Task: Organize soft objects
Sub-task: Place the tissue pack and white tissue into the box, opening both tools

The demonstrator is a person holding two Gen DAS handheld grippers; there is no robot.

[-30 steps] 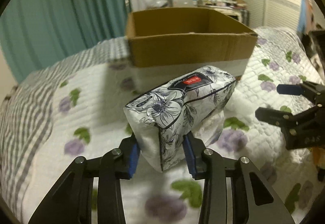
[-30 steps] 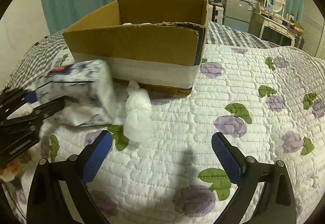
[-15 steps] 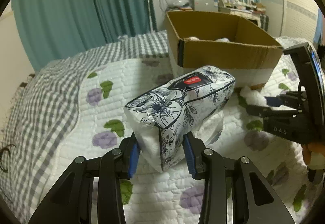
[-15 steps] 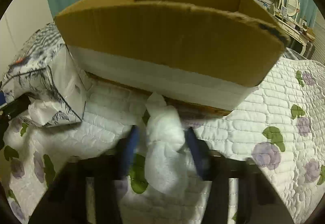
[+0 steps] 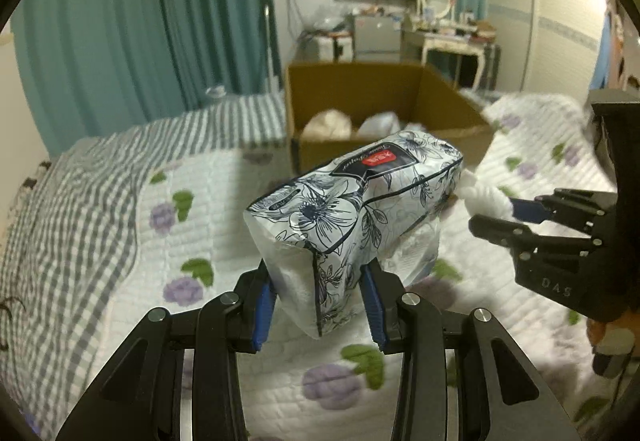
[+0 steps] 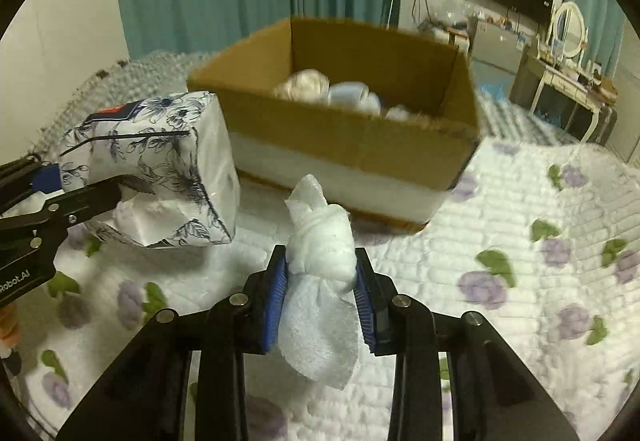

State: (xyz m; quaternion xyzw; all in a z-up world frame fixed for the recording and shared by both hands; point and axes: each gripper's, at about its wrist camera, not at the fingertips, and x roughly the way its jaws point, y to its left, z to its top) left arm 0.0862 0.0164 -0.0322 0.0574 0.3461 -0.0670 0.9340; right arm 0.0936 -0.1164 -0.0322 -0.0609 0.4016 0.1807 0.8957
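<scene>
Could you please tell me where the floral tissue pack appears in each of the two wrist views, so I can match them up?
Left wrist view: the floral tissue pack fills the centre, clamped in the left gripper.
Right wrist view: the same pack sits at the left edge, beside the white cloth in the right gripper.
Shared landmark: the cardboard box lies behind it in both.
</scene>
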